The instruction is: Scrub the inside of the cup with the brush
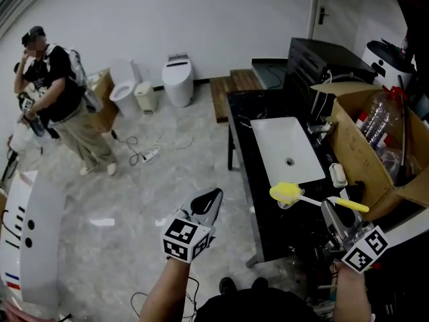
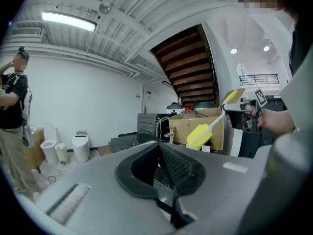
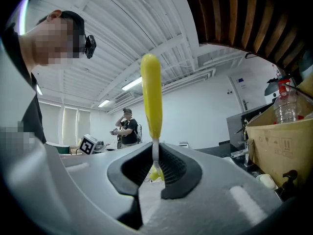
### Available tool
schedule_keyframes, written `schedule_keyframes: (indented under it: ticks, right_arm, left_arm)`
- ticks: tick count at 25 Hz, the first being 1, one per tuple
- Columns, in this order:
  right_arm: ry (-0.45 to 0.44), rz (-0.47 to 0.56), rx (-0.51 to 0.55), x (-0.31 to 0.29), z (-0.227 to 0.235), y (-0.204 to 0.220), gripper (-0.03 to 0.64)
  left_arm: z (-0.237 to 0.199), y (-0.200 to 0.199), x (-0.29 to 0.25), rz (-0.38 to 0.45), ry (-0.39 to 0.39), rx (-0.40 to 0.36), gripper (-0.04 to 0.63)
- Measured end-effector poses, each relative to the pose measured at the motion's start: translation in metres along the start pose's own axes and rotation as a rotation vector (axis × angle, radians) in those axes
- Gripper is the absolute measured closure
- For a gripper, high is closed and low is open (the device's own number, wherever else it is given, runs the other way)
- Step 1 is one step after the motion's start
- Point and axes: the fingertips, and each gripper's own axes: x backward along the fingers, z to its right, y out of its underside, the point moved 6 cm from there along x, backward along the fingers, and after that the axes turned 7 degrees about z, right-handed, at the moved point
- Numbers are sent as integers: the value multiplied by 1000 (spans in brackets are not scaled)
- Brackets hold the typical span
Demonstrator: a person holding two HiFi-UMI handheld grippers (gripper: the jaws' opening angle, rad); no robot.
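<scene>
The brush had a yellow sponge head, a white stem and a yellow handle. The worktop was black, its sink white, the cardboard box brown and the floor pale grey marble. The left claw and right claw were grey and black, and their marker cubes bore black-and-white squares.

Light: I see a bright room under a ceiling strip light and small spot lamps.
Glare: pale patches on the floor.
Edges: both gripper views bulge, corners black.
Focus: my head view looks slightly soft.
</scene>
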Motion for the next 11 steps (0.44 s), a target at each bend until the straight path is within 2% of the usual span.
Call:
schedule_keyframes:
  ticks: [11]
  right_arm:
    - [-15,14,-10,9,24,-3,577]
  left_arm:
    - [22,-1,-27,-28,19,9,577]
